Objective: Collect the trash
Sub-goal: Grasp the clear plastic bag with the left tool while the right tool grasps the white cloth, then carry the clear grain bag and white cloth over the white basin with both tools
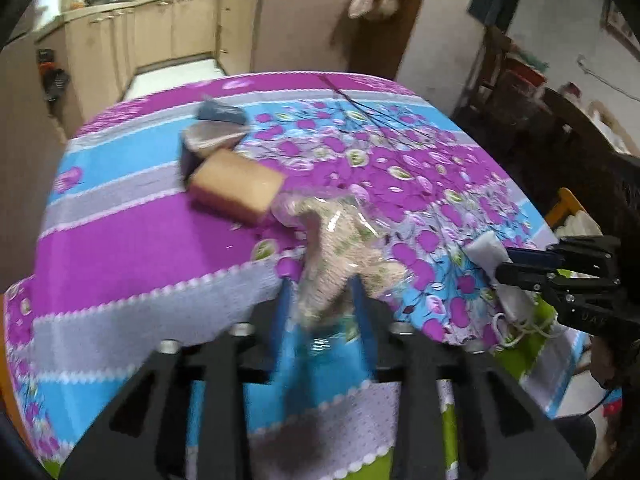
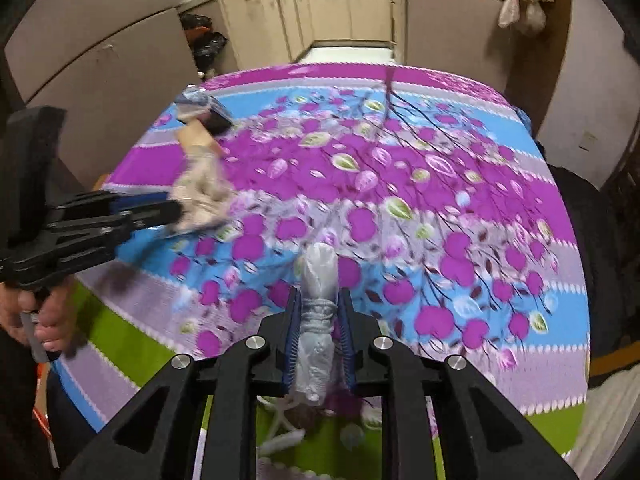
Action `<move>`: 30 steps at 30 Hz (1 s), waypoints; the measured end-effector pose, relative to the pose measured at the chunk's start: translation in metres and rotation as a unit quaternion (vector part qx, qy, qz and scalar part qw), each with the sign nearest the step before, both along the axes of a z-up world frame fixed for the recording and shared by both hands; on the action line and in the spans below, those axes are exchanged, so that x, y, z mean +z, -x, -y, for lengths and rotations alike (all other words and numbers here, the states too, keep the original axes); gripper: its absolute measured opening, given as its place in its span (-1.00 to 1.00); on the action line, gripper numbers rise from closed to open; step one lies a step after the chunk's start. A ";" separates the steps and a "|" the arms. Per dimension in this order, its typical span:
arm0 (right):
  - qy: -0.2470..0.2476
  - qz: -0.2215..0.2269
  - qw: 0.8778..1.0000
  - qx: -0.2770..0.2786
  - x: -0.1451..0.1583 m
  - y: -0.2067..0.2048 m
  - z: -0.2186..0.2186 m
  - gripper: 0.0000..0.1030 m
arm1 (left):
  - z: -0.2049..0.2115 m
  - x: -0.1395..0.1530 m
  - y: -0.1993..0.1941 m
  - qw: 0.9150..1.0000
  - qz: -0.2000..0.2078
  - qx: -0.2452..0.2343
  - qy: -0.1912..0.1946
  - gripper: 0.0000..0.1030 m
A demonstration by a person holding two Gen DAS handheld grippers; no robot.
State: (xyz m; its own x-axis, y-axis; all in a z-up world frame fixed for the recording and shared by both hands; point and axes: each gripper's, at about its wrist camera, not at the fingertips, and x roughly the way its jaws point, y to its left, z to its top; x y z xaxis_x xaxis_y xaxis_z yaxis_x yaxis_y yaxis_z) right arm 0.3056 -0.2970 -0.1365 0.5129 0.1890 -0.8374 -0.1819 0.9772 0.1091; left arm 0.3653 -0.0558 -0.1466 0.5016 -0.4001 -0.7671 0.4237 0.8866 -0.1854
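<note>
Both grippers grasping trash above the flowered table.

The left gripper has its fingers clenched on a crinkly clear plastic wrapper, beige inside, its long axis running forward from the tips. The right gripper squeezes a slim translucent bag, seemingly string-tied, pointing straight ahead. A tan sponge lies beyond on the table.

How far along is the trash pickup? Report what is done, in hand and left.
Nothing shows as already binned. In hand: the left tool grips a crumpled plastic wrapper; the right tool is shut on a white tied bag. Left on the table: a tan block and dark packets.
</note>
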 end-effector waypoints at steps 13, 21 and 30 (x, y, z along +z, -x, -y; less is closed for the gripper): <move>0.059 -0.022 0.997 -0.037 -0.013 -0.011 -0.011 -0.17 | 0.044 -0.002 -0.016 0.996 0.030 0.060 -0.063 -0.08; 0.055 0.005 0.997 -0.052 -0.013 -0.001 -0.012 -0.51 | 0.055 -0.003 0.001 0.991 0.069 0.074 -0.087 -0.48; -0.002 0.155 0.985 -0.081 0.028 0.054 -0.014 -0.51 | 0.037 0.033 0.061 0.974 0.180 0.118 -0.067 -0.54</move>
State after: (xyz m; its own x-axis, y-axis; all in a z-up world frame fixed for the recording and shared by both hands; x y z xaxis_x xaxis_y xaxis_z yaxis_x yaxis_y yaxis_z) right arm 0.2514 -0.2832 -0.1089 0.7675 0.0873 -0.6350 -0.0496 0.9958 0.0770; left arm 0.3039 -0.0927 -0.1140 0.8139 -0.1493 -0.5616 0.2208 0.9734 0.0613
